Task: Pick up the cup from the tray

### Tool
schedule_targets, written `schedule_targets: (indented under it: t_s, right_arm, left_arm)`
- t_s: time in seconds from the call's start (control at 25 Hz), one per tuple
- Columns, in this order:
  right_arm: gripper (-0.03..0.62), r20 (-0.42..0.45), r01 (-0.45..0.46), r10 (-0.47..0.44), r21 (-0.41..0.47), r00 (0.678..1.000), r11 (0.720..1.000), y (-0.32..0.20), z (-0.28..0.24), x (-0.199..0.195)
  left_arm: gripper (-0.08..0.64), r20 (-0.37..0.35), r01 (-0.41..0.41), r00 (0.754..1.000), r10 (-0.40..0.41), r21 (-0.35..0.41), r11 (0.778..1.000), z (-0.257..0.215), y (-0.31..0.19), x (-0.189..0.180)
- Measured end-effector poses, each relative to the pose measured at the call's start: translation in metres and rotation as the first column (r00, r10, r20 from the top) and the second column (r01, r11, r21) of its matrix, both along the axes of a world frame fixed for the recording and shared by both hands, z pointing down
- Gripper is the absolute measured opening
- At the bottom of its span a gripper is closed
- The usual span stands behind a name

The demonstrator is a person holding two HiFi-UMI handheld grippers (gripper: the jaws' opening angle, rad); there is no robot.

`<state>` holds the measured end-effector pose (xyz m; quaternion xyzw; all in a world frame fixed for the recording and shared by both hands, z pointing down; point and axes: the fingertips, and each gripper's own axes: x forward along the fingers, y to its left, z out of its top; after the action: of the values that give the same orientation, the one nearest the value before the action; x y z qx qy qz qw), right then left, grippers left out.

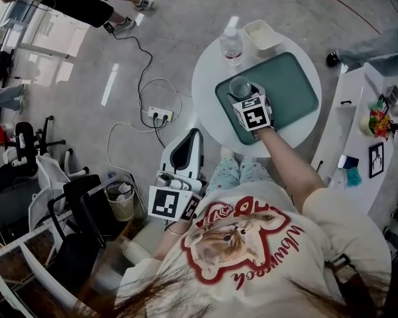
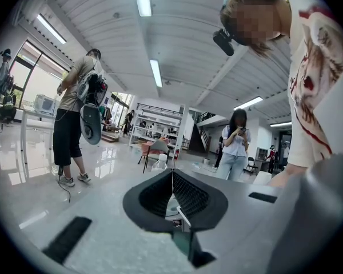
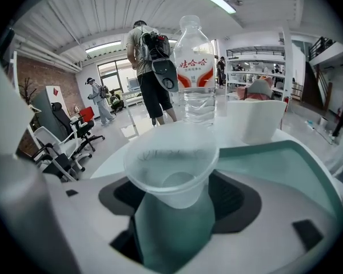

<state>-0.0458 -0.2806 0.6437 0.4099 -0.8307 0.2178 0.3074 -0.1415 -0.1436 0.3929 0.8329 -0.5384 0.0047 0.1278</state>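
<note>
A clear plastic cup stands upright at the near left corner of the green tray on a round white table. My right gripper reaches over the tray's edge. In the right gripper view the cup fills the gap between the jaws of the right gripper, which stands open and wide, with its pads beside the cup's lower wall. The tray lies under it. My left gripper hangs low off the table, near my lap, shut and empty.
A water bottle and a white container stand on the table just behind the tray. A power strip with cables lies on the floor at left. Office chairs stand at lower left, a white side table at right.
</note>
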Motion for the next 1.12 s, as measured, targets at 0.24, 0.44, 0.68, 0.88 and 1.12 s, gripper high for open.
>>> schedule_targets:
  t_s: [0.24, 0.44, 0.68, 0.88, 1.12]
  right_arm:
    - [0.313, 0.003, -0.002, 0.002, -0.002, 1.000, 1.000, -0.005, -0.002, -0.007]
    - [0.313, -0.015, -0.003, 0.003, -0.001, 1.000, 1.000, -0.012, -0.004, -0.007]
    - [0.311, -0.004, -0.012, 0.012, 0.016, 1.000, 1.000, -0.018, -0.003, -0.007]
    - [0.310, -0.004, -0.002, 0.002, 0.017, 1.000, 1.000, -0.021, -0.006, -0.007]
    - [0.308, -0.009, 0.016, -0.016, 0.038, 1.000, 0.999, -0.020, -0.012, -0.003]
  left_arm:
    - [0.015, 0.005, 0.002, 1.000, -0.002, -0.005, 1.000, 0.000, 0.001, 0.000]
    - [0.015, 0.009, 0.015, 1.000, -0.015, -0.002, 1.000, -0.001, 0.002, -0.003]
    - [0.015, 0.015, 0.013, 1.000, -0.013, -0.003, 1.000, 0.000, 0.001, -0.001]
    - [0.015, 0.013, 0.009, 1.000, -0.009, -0.005, 1.000, -0.001, -0.004, 0.001]
    - [0.015, 0.015, -0.001, 1.000, 0.001, -0.003, 1.000, 0.001, -0.008, 0.008]
